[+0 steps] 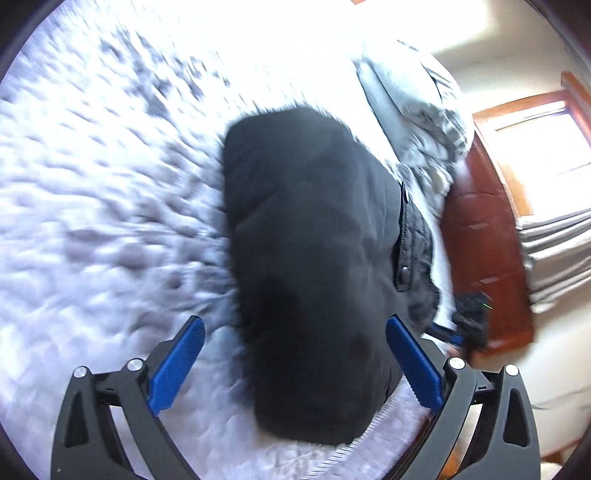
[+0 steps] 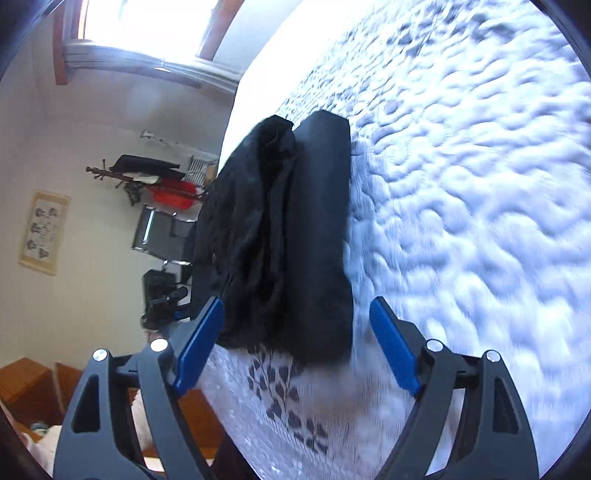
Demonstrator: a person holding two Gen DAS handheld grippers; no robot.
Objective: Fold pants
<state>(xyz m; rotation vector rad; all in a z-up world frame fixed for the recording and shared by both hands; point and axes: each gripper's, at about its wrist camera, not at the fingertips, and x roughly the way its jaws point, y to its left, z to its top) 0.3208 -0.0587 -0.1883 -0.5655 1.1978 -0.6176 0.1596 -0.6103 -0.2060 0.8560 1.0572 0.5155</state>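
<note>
The black pants [image 1: 314, 258] lie folded in a thick bundle on the white quilted bedspread [image 1: 92, 221]; a snap waistband shows at their right edge. My left gripper [image 1: 295, 328] is open, its blue pads on either side of the bundle's near end, holding nothing. In the right wrist view the pants [image 2: 295, 236] lie near the bed's edge, a smooth folded part beside a rumpled part. My right gripper [image 2: 295, 308] is open and empty, just short of the bundle's near end.
Grey pillows [image 1: 417, 110] lie at the bed's far side by a red-brown wooden headboard [image 1: 484, 236]. Beyond the bed's edge are a coat rack [image 2: 140, 177], a dark chair [image 2: 162, 232], a wall scroll [image 2: 42, 232] and a window [image 2: 147, 26].
</note>
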